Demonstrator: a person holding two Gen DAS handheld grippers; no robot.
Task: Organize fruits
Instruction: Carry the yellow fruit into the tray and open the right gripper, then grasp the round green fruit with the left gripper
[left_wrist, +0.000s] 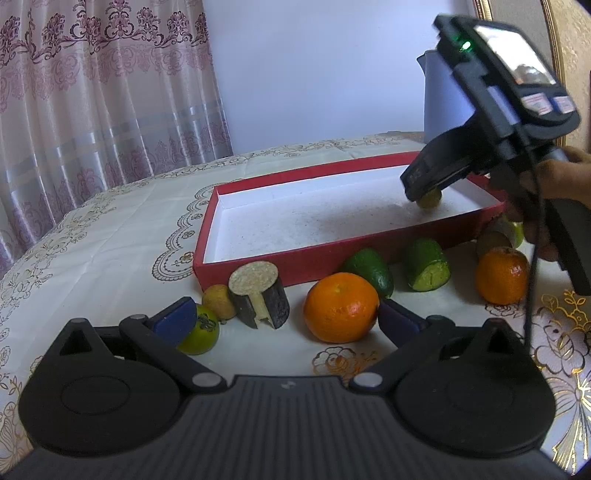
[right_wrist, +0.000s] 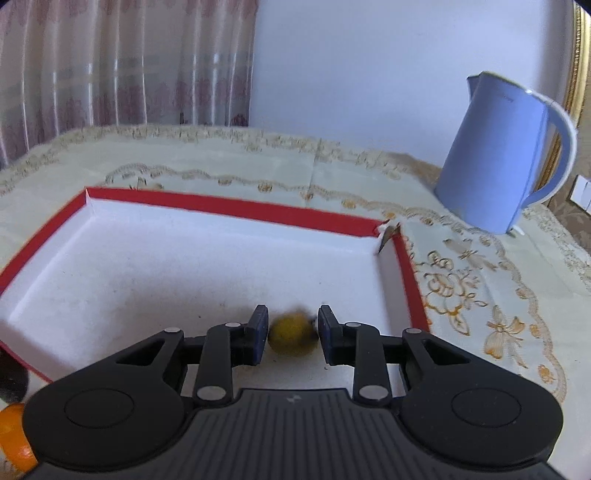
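A red box (left_wrist: 258, 266) with a white floor lies on the table. My right gripper (left_wrist: 423, 190) reaches into its right end, where a small yellow-green fruit (left_wrist: 429, 198) rests on the floor. In the right wrist view this fruit (right_wrist: 292, 336) sits blurred between the pads of the right gripper (right_wrist: 291, 332), with a thin gap at the left pad. My left gripper (left_wrist: 288, 325) stands wide open, low over the table in front of the box. An orange (left_wrist: 341, 306) lies just inside its right pad, and a green citrus (left_wrist: 202, 334) sits behind its left pad.
Along the box's (right_wrist: 236, 206) front wall lie a small brown fruit (left_wrist: 219, 301), a dark cut piece (left_wrist: 260, 295), an avocado (left_wrist: 369, 271), a cut green piece (left_wrist: 426, 266) and a second orange (left_wrist: 500, 275). A blue kettle (right_wrist: 498, 158) stands at the back right. A hand (left_wrist: 565, 177) holds the right gripper.
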